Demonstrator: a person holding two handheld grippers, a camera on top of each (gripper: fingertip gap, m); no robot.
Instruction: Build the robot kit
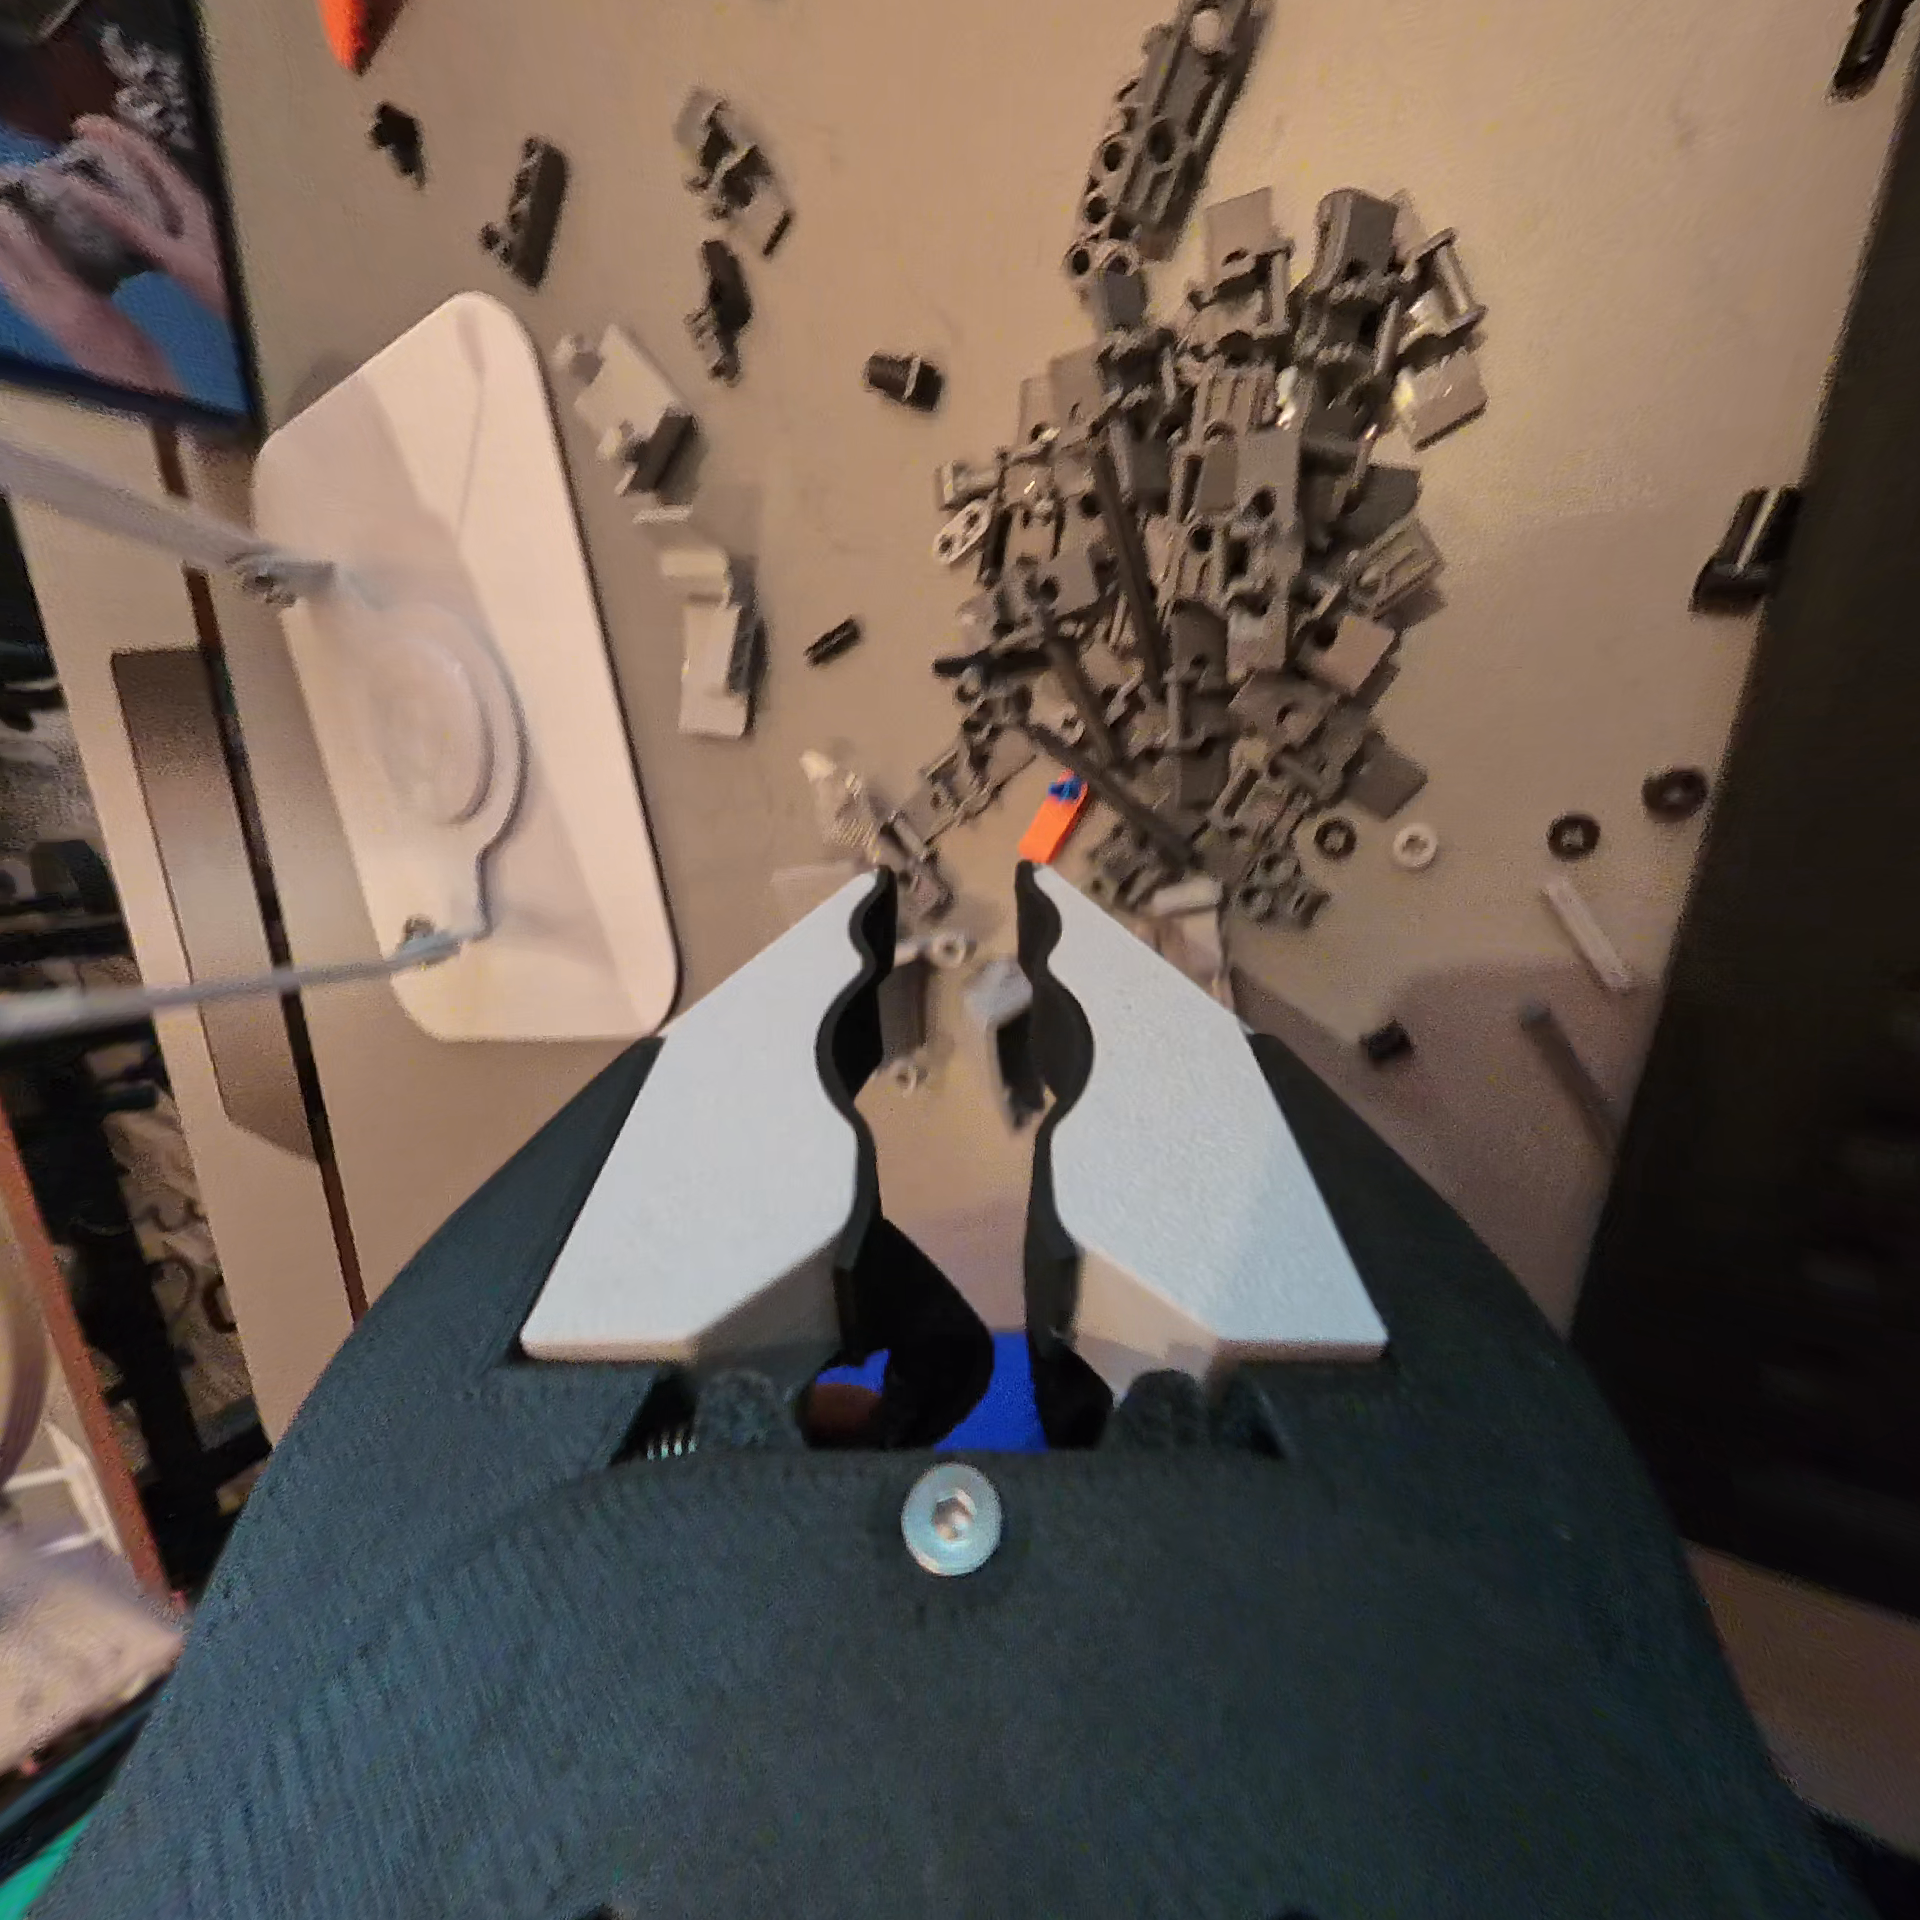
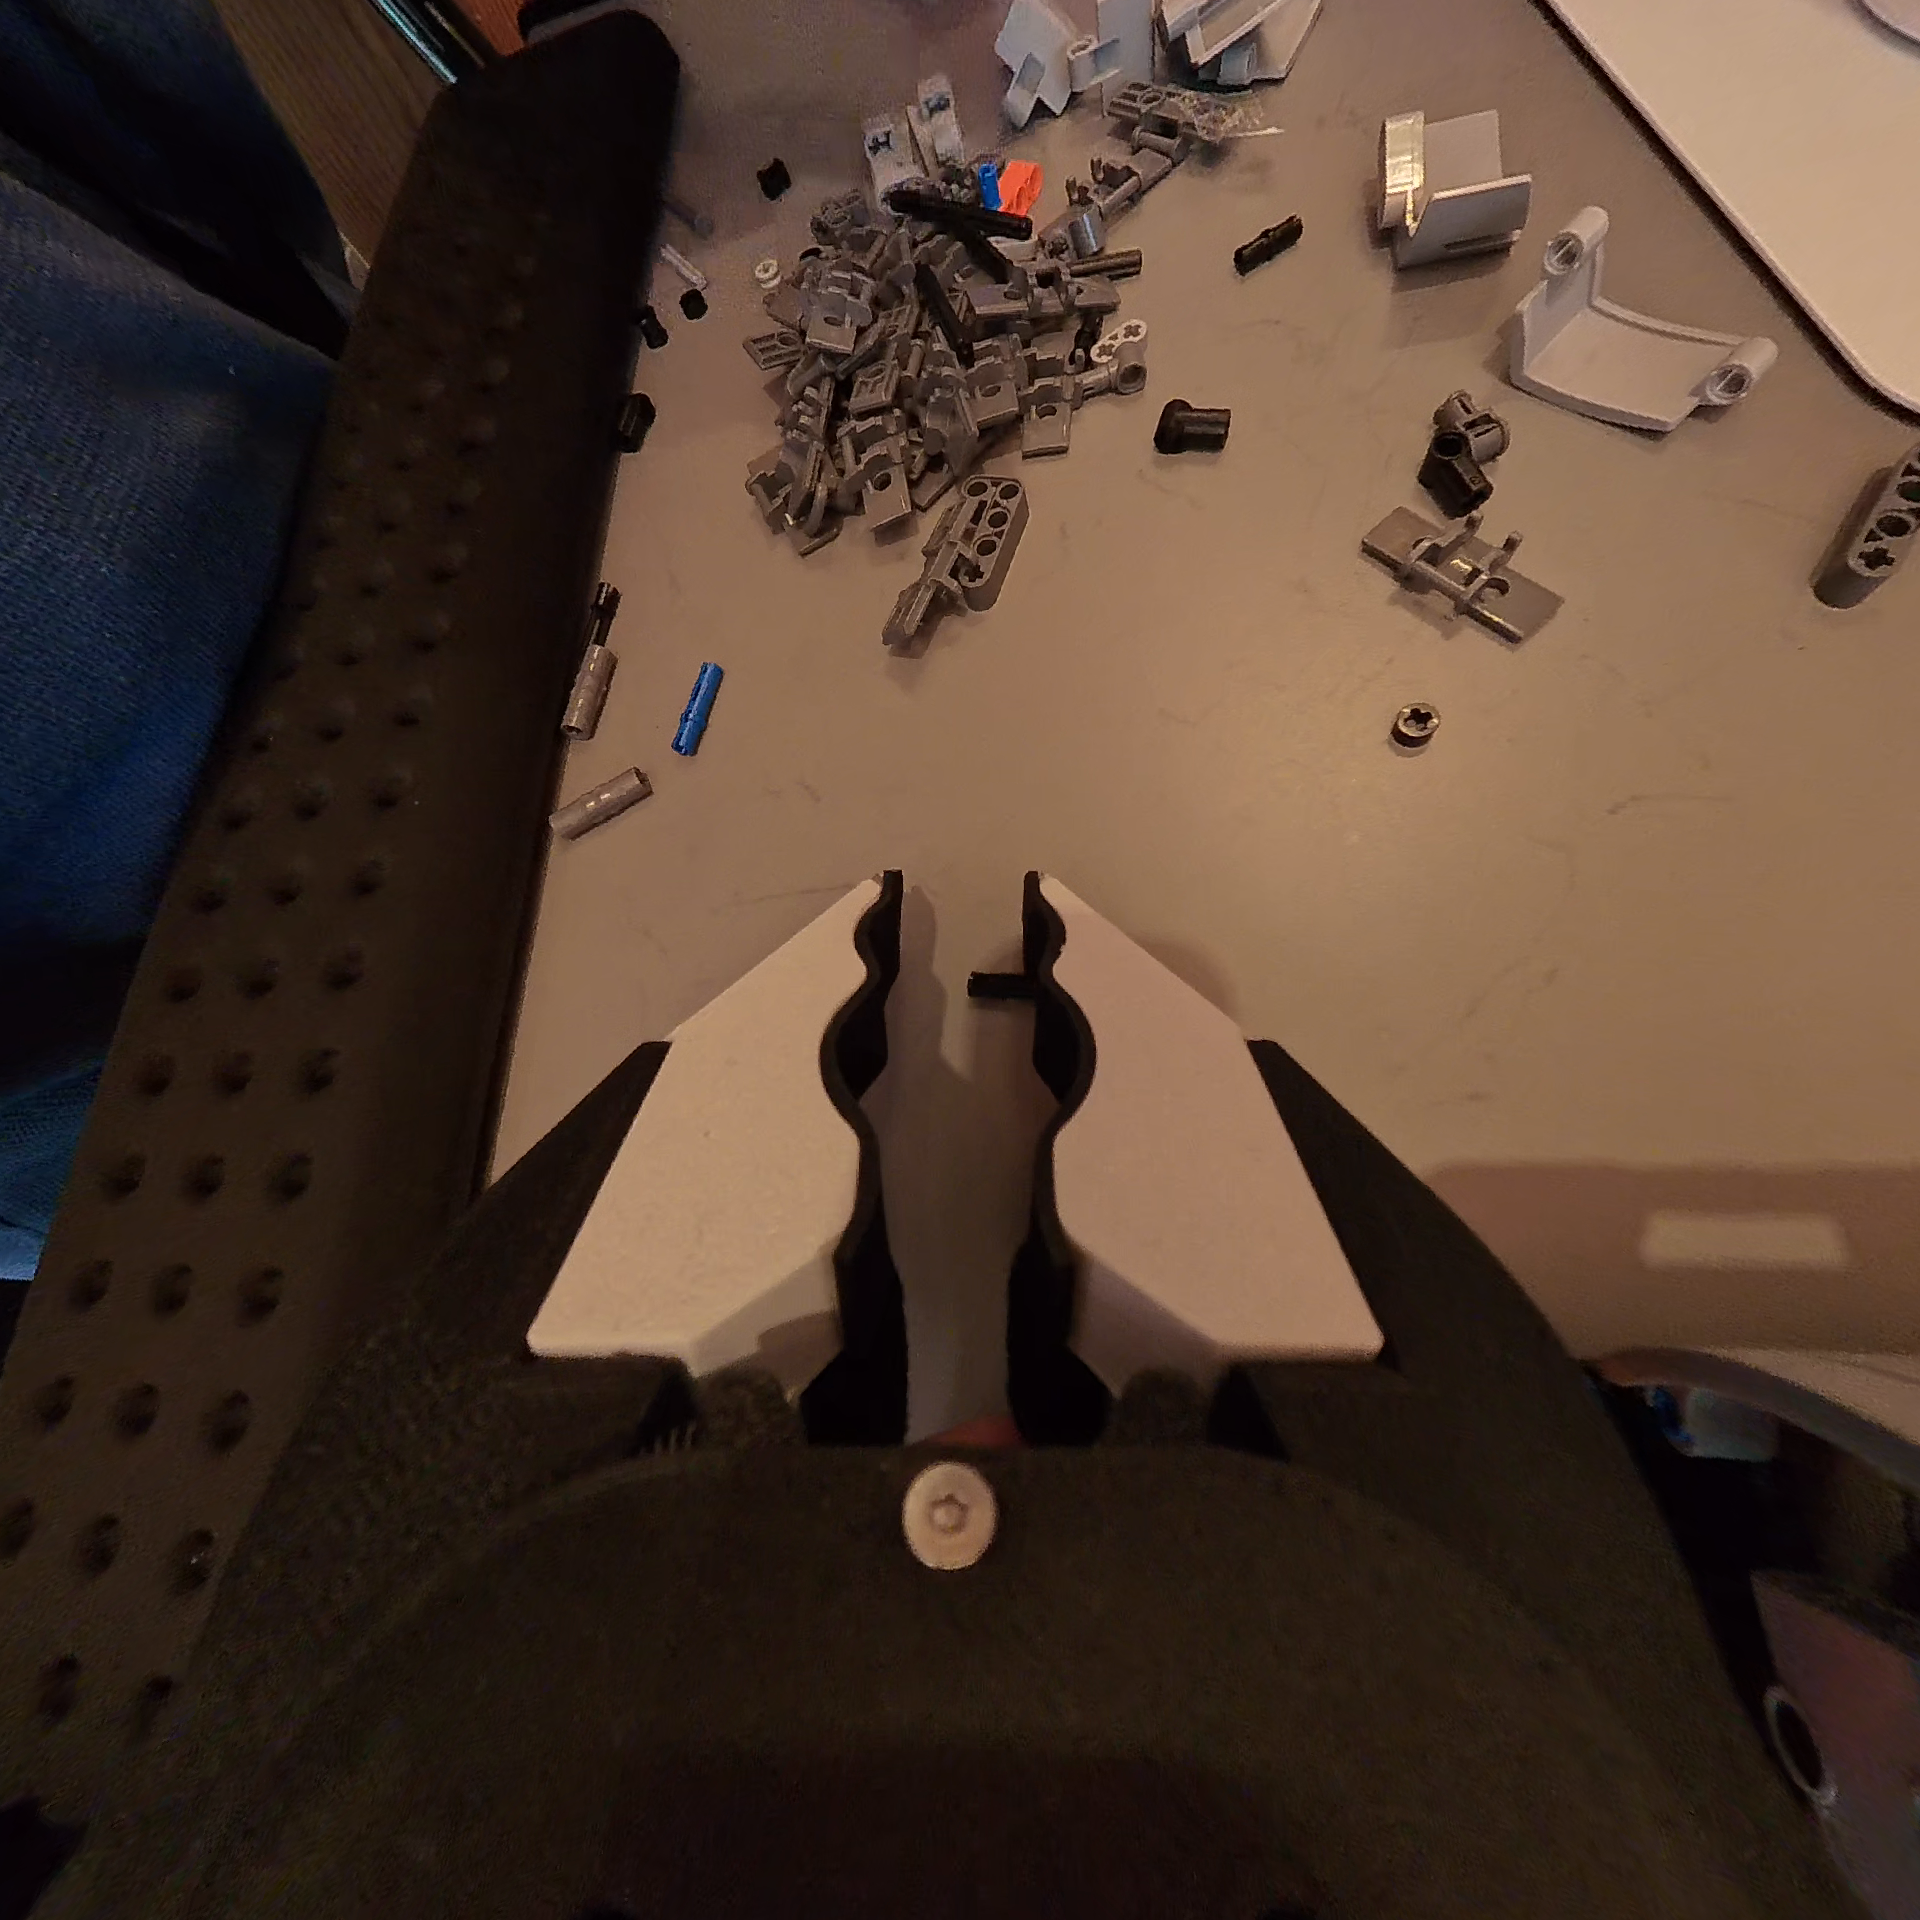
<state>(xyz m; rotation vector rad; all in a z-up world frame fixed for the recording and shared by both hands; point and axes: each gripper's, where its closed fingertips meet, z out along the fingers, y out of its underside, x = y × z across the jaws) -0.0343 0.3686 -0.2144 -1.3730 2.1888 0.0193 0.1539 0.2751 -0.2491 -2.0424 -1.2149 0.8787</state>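
Plainly, the left gripper (image 1: 956, 883) is released, its jaws parted with only tabletop and loose bits showing through the gap. It hovers just above the near edge of a heap of dark grey plastic building pieces (image 1: 1205, 561), closest to a small orange piece (image 1: 1055, 821) at the heap's foot. To its left a white tray (image 1: 582, 665) lies on the beige table (image 1: 1039, 125), with a clear plastic part (image 1: 436, 717) reaching over it; that view is blurred, so finer pieces cannot be named.

Likewise the right gripper (image 2: 961, 894) stands with jaws apart and clamps nothing. A short black pin (image 2: 997, 985) lies in the gap, close against the right jaw; whether it touches the pad I cannot tell. Ahead is bare table, then a blue pin (image 2: 696, 707) and grey sleeves (image 2: 601, 802) beside a long black studded beam (image 2: 343, 727) along the left edge. Farther on sits the same grey heap, with a light grey curved panel (image 2: 1631, 364) and a small grey bush (image 2: 1415, 724) well to the right.

Risk, as I judge it: the pieces are small, round and loose, so closing either gripper off-centre could flick a pin away or send it rolling. A descent into the heap could scatter neighbouring pieces or pinch several at once.
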